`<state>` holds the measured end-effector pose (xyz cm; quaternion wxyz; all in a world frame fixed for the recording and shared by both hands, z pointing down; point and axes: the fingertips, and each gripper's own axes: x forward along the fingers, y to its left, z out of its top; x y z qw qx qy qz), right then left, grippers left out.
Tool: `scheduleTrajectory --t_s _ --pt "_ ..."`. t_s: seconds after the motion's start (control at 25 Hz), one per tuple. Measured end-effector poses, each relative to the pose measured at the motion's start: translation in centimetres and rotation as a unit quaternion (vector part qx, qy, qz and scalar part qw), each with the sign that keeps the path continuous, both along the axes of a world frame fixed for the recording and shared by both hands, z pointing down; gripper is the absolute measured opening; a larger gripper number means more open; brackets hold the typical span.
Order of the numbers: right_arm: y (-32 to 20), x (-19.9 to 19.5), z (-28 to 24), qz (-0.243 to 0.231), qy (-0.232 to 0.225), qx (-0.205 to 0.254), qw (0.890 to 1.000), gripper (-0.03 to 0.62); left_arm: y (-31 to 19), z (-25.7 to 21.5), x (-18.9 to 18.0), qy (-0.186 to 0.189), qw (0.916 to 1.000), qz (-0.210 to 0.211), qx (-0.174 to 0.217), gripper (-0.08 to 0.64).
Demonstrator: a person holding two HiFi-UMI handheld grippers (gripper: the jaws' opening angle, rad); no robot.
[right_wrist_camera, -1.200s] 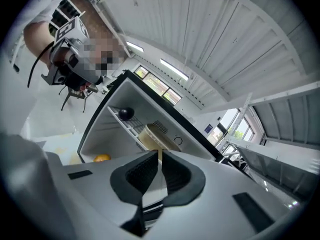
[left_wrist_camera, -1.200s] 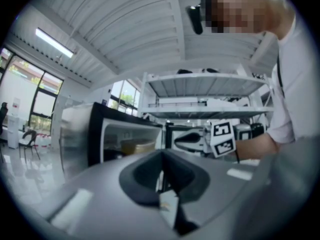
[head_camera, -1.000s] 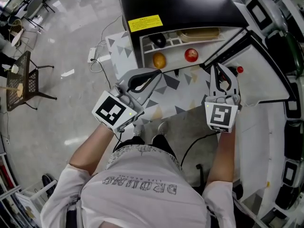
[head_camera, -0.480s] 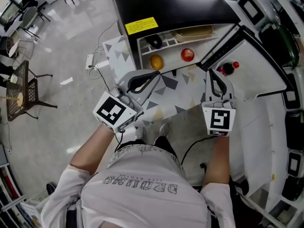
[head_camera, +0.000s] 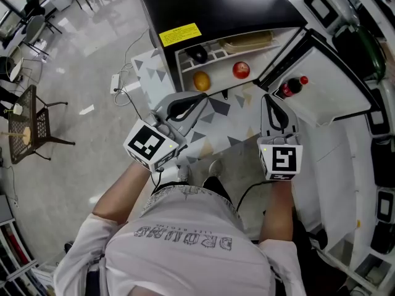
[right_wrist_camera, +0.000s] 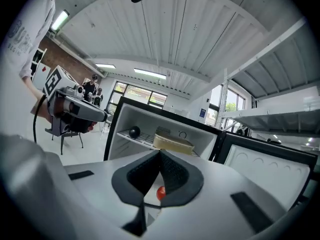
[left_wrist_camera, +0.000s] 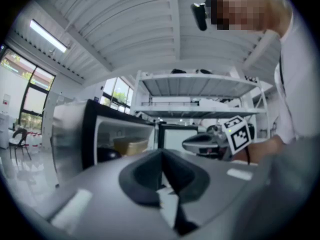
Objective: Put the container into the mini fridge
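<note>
Beige container (head_camera: 247,40) lay on the upper shelf inside the black mini fridge (head_camera: 216,5), with a dark round object (head_camera: 197,54) beside it. An orange fruit (head_camera: 201,80) and a red fruit (head_camera: 241,70) sat on the level below. Door (head_camera: 336,94) stood open, a red-capped bottle (head_camera: 291,86) in its rack. Left gripper (head_camera: 200,98) and right gripper (head_camera: 267,98) hung before the opening, both with jaws pressed together and nothing held.

Left gripper (head_camera: 199,98) centre frame, jaws closed together, empty, pointing upper right. Right gripper (head_camera: 268,98) right of centre, jaws closed, empty, pointing up. Left forearm (head_camera: 117,193) and right forearm (head_camera: 278,208) extend up from bottom.
</note>
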<state>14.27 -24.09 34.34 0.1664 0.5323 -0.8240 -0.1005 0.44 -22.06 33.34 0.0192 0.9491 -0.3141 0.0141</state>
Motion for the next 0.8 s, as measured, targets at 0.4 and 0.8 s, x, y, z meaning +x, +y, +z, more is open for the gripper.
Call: scheduleTrajectory --t_s 0.4,0.8 --pt "0.8 -0.3 1.1 -0.004 -0.037 -0.025 0.999 0.001 -0.1 0.3 0.6 -0.003 1.0 0.008 -0.003 0.008" --pt "1.1 -0.1 1.2 -0.009 -0.061 -0.036 0.997 0.0 -0.1 0.5 1.3 -0.007 0.9999 0.009 -0.006 0.008"
